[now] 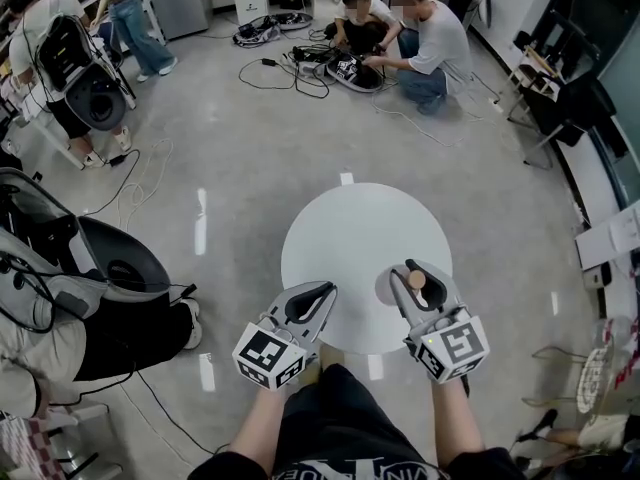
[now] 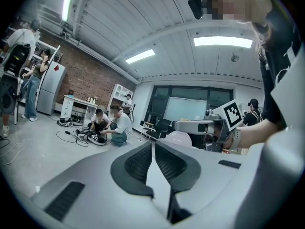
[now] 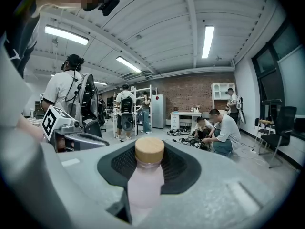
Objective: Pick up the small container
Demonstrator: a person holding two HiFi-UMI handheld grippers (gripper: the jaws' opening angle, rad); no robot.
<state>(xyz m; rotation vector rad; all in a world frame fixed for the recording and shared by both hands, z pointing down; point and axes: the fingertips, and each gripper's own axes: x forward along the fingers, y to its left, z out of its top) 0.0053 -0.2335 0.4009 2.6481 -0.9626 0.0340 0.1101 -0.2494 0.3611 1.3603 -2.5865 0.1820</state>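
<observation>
Right claw (image 3: pixel 148 162) clamped on small container (image 3: pixel 145 180): pink bottle, wooden cap, long axis upright, cap above pads. Container over near-right part of round bench (image 1: pixel 340 230), apparently off surface. Left claw (image 2: pixel 153 152) pinched together, empty, apart from container.

What I can't see
My right fingers (image 3: pixel 183 171) hide the small container's (image 3: pixel 146 182) base; from the head view only its cap (image 1: pixel 416 280) shows. My left gripper (image 1: pixel 318 294) and right gripper (image 1: pixel 420 271) cover the worktop's (image 1: pixel 350 233) near rim.
</observation>
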